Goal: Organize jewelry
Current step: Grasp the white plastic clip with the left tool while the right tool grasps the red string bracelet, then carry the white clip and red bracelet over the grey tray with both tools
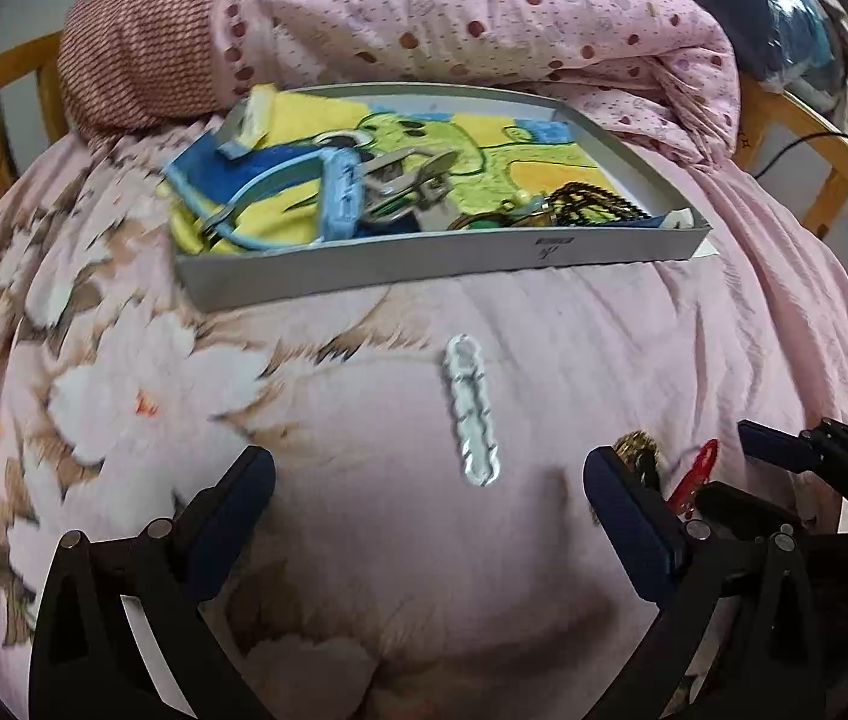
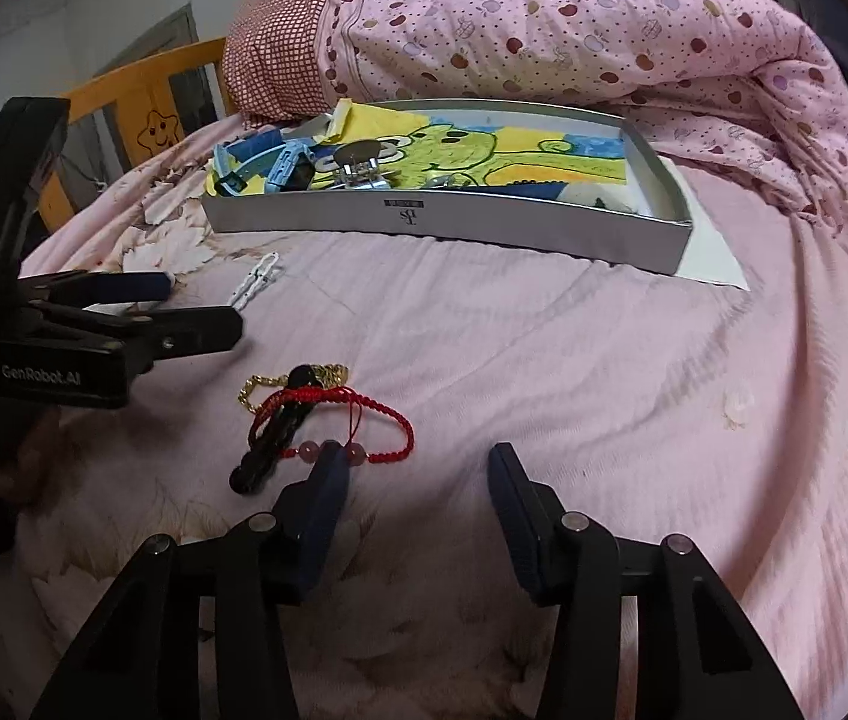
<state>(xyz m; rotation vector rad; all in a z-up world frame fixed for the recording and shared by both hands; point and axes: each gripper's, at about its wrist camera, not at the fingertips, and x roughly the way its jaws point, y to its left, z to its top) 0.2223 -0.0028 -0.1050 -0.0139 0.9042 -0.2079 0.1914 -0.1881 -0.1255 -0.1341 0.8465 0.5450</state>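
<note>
Left gripper [image 1: 428, 483]: your jaws stand wide apart, holding nothing, above the pink bedsheet [image 1: 544, 360].
White chain bracelet [image 1: 472, 411]: flat on the sheet, just ahead between your left fingers.
Right gripper [image 2: 417, 468]: spread apart, holding nothing.
Red cord bracelet [image 2: 381, 414]: touching your right gripper's left fingertip, tangled with a black beaded bracelet [image 2: 264, 450] and a gold chain [image 2: 255, 387].
Grey box [image 2: 454, 222]: farther up the bed, holding watches on a towel.

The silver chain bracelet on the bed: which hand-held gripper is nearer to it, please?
Left. The left hand-held gripper brackets the silver chain bracelet; the right hand-held gripper sits beside the red bracelet.
</note>
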